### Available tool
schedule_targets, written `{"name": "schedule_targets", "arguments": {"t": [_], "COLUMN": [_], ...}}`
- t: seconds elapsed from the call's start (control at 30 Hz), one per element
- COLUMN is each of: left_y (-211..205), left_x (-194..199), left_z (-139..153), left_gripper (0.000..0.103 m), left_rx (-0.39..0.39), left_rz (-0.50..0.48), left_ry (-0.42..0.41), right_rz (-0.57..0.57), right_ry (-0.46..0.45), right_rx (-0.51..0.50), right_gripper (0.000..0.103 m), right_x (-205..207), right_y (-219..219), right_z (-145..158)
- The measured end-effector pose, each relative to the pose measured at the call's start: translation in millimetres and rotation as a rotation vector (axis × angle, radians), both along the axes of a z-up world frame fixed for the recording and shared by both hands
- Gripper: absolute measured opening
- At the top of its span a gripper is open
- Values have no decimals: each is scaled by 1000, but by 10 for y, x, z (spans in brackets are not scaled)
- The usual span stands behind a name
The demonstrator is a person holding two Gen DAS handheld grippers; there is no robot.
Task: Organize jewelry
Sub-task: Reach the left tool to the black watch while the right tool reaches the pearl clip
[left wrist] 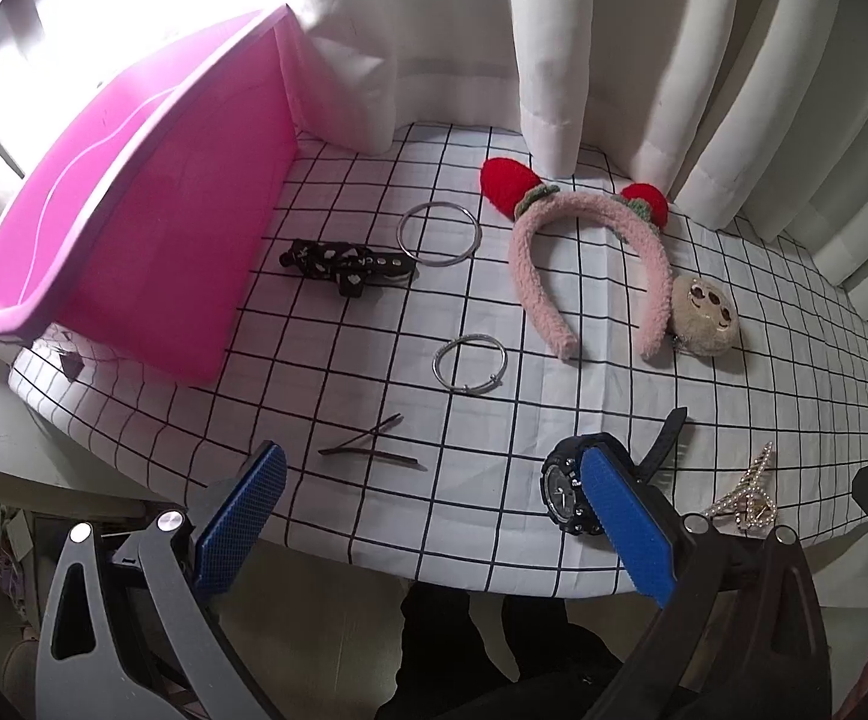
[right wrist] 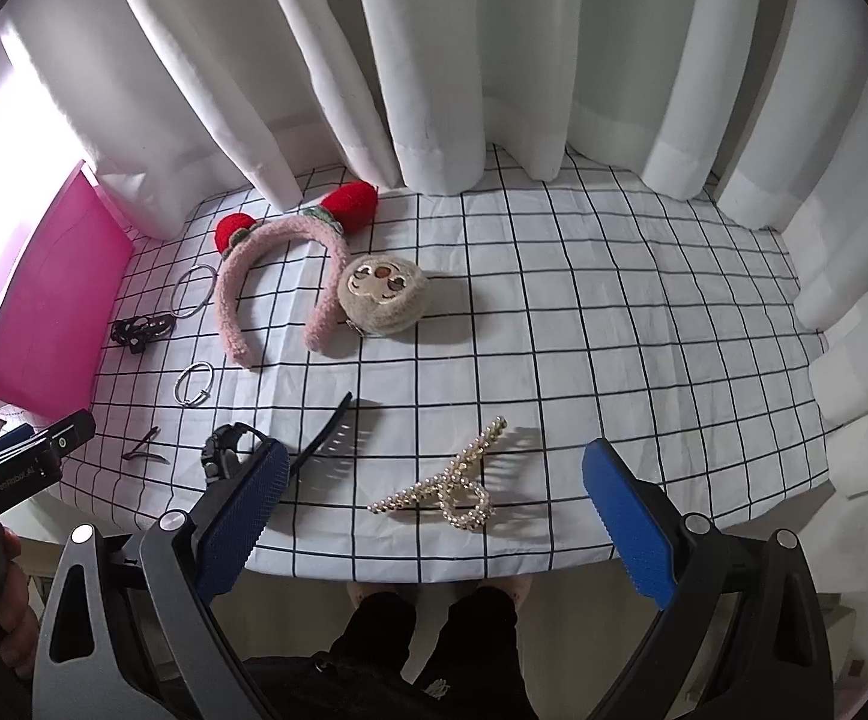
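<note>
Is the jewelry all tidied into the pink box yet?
Not yet. Nothing looks put away: the pink box shows no jewelry inside from here. Both grippers, left gripper and right gripper, are open and hold nothing. The pearl hair clip, watch, two bangles, hairpins and headband lie on the cloth.

Bare checked cloth right of the plush pouch; left side crowded up to pink bin.

A bin stands at the table's left end. Right of it lie a choker and a bangle, then a headband touching a plush pouch. Nearer the front edge lie a smaller bangle, hairpins, a watch and a pearl hair claw.
</note>
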State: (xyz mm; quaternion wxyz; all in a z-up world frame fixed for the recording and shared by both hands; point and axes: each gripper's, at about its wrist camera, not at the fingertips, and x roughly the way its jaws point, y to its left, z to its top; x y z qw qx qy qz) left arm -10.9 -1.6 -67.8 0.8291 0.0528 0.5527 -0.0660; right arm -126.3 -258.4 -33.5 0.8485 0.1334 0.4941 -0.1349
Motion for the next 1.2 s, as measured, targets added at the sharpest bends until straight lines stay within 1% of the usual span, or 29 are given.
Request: {"name": "schedule_targets", "arguments": {"t": [0.17, 0.27, 0.37, 0.6, 0.73, 0.9, 1.13, 1.2], "left_y": [-120, -209, -313, -457, -504, -573, -667, -669], "left_x": [-111, -171, -224, -299, -310, -314, -297, -264], "left_z": [-281, -403, -528, -761, -872, -959, -1042, -1050], "left_gripper": [97, 97, 97, 97, 97, 97, 97, 97], "left_rx": [-17, -27, -30, -29, -35, -36, -26, -38], "left_rz": [-17, -31, -53, -61, -48, -34, -24, -12], "left_ry": [32, 41, 46, 49, 55, 54, 35, 31], "right_rz": [-24, -6, 39, 167, 220, 282, 356, 365], "right_ry": [52, 75, 86, 137, 150, 149, 144, 144], "right_rx": [6, 15, 17, -62, -63, -67, -111, -117], "right_gripper": [94, 94, 94, 94, 94, 94, 94, 94], "right_x": [-104, -113, -92, -23, 42, 104, 127, 149], "right_y": [-210, -274, -281, -262, -273, -251, -135, -119], "right_z": [-342, -557, -759, -1102, -1227, -1306, -1402, -1419]}}
